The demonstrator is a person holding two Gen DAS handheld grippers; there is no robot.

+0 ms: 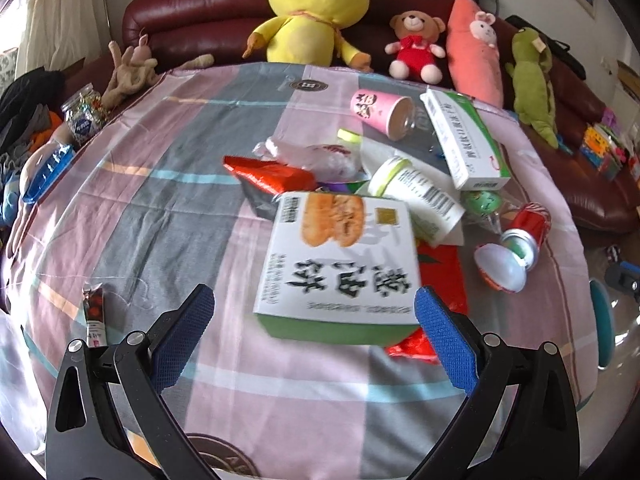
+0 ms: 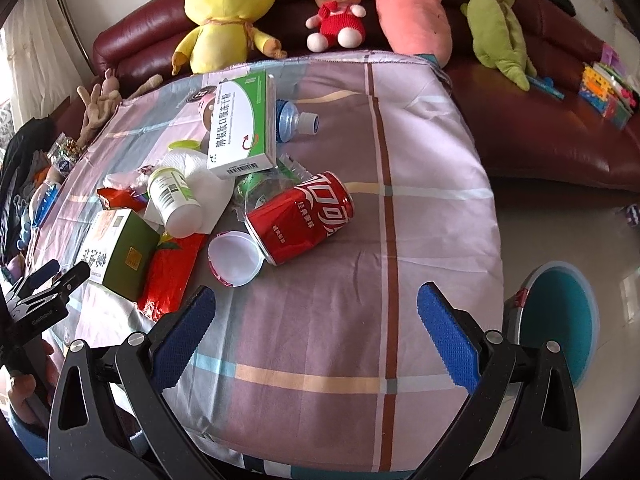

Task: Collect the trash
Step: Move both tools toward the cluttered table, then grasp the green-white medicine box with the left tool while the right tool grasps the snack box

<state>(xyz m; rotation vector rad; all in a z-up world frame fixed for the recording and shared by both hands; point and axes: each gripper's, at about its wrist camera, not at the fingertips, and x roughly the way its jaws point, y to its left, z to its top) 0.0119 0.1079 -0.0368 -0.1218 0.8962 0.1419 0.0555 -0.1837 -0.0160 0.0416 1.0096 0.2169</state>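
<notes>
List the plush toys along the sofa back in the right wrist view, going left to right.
Yellow chick plush → teddy bear in red outfit → pink carrot-shaped bunny plush → green dinosaur plush.

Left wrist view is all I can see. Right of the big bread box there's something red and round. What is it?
Observer: A red soda can. The right wrist view shows it lying on its side, with white script along it.
Operator: Is anything hidden behind the green-and-white box at the back?
Observer: Yes, a clear bottle lies on its side just behind it.
Operator: And where are the other tongs?
Observer: The right tongs are open and hold nothing. They are over bare cloth, and the can is ahead of them.
</notes>
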